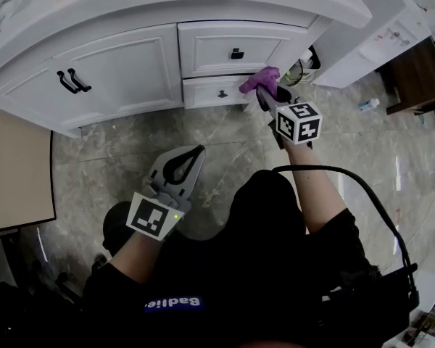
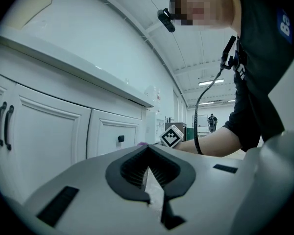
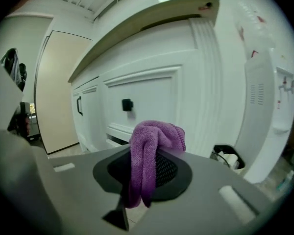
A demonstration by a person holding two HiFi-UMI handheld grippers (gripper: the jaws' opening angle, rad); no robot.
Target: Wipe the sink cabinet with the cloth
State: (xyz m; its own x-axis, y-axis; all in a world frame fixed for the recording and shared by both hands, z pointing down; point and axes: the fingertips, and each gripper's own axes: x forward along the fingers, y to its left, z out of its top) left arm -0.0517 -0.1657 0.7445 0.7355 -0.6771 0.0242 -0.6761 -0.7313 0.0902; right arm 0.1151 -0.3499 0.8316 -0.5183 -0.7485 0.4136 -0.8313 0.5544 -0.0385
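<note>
- left gripper (image 1: pixel 196 152) hangs low over the floor, well apart from the sink cabinet (image 1: pixel 130 71), jaws pressed together on nothing
- right gripper (image 1: pixel 265 97) pinches the purple cloth (image 1: pixel 262 79) against the lower drawer (image 1: pixel 206 91)

Open floor (image 1: pixel 130 165) in front of cabinet (image 1: pixel 116 71); bin (image 1: pixel 301 69) crowds its rt corner, beige panel (image 1: pixel 14 165) blocks left.

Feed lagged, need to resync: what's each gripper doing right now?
Left gripper: shut, empty.
Right gripper: shut on the purple cloth.
</note>
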